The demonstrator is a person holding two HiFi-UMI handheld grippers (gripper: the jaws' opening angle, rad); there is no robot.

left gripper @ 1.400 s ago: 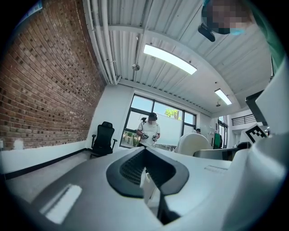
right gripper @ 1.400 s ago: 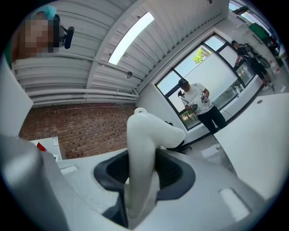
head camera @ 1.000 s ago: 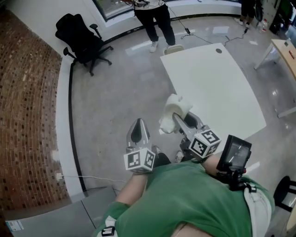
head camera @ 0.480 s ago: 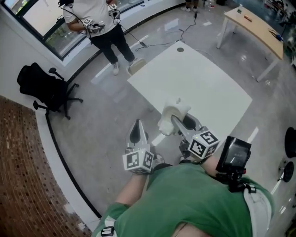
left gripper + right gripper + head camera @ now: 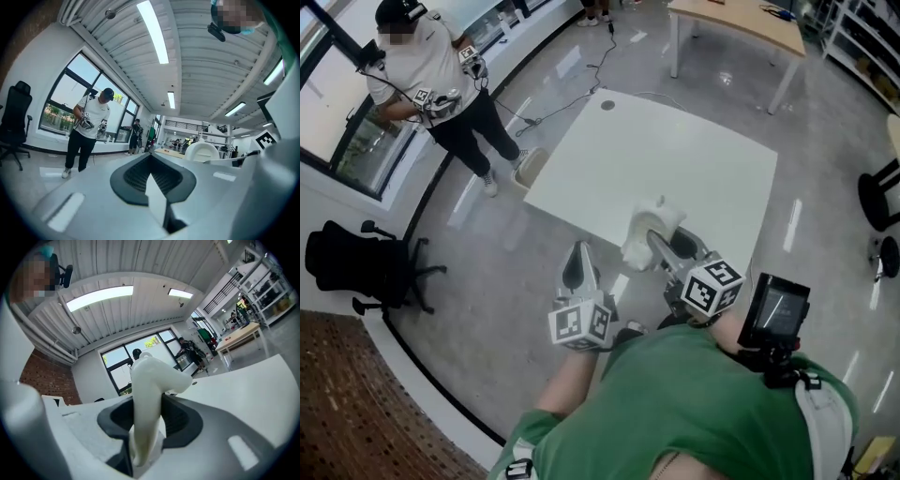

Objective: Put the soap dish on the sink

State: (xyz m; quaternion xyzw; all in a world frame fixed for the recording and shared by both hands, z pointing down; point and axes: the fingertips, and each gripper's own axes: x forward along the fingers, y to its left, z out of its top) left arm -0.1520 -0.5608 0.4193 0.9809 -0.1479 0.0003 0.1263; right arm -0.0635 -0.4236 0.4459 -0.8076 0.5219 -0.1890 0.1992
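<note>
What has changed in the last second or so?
The person turned: the white table swung round to lie ahead, while the black office chair and brick wall slid toward the lower left. Unchanged: the right claw still clamps the soap dish, and the left claw stays shut and empty.

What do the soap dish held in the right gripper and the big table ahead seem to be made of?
The soap dish: probably glazed ceramic or hard plastic; creamy white, smooth, rounded moulded edges, soft sheen. The table: likely laminated board, matt white; flat, even top with a round cable hole near one corner. Neither is certain.
</note>
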